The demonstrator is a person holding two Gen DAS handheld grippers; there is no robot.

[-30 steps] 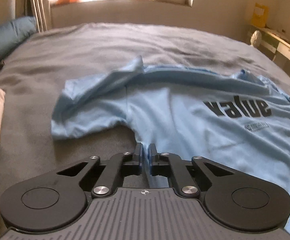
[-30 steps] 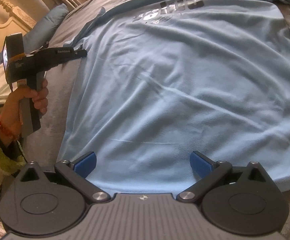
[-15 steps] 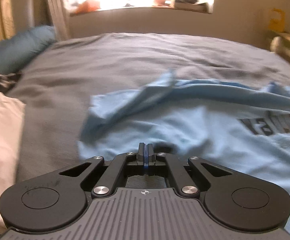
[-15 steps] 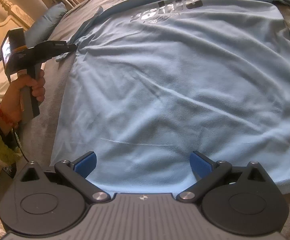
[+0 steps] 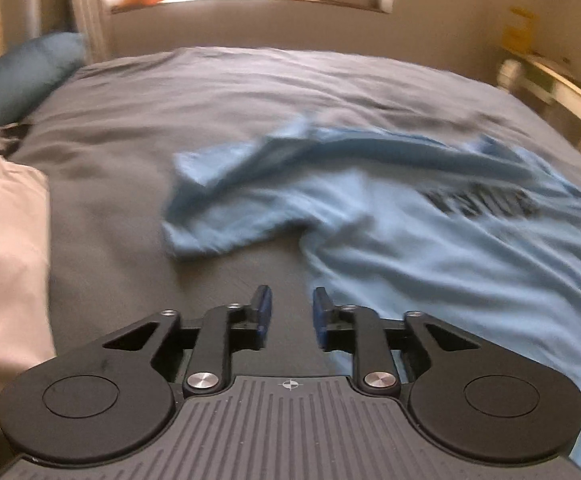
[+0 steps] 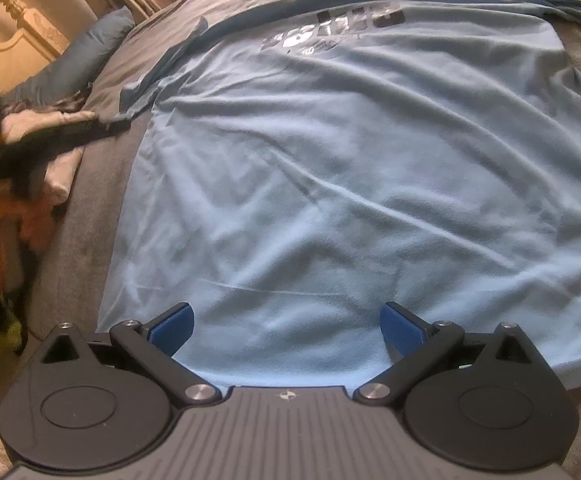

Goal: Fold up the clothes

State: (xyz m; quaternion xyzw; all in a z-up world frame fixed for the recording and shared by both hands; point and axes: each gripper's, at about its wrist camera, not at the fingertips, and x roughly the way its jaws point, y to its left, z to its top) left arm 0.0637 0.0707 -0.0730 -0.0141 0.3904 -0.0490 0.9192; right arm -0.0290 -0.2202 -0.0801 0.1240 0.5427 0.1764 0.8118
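Your left claw (image 5: 289,312) has let go: a second ago its pads were pinched shut on the cloth at the armpit of the light blue T-shirt (image 6: 354,184), and now they stand a little apart with nothing between them, over bare grey bed (image 5: 138,248) just off the shirt's side edge. Your right claw (image 6: 286,332) is spread wide as before, empty, low over the hem, which runs across at its 6 o'clock. The shirt lies spread flat, print up, collar toward 12 o'clock in the right view. In the left view, its near sleeve (image 5: 226,200) lies bunched at 11 o'clock from the left claw, doubled on itself, so the body looks smoothed but that sleeve not yet laid in. For room: open bed at 12 o'clock beyond the shoulders; a pale folded garment (image 5: 6,264) lies at 9 o'clock and the blue pillow (image 5: 22,76) at 10, both clear of the shirt. The bed's edge is close under the hem.
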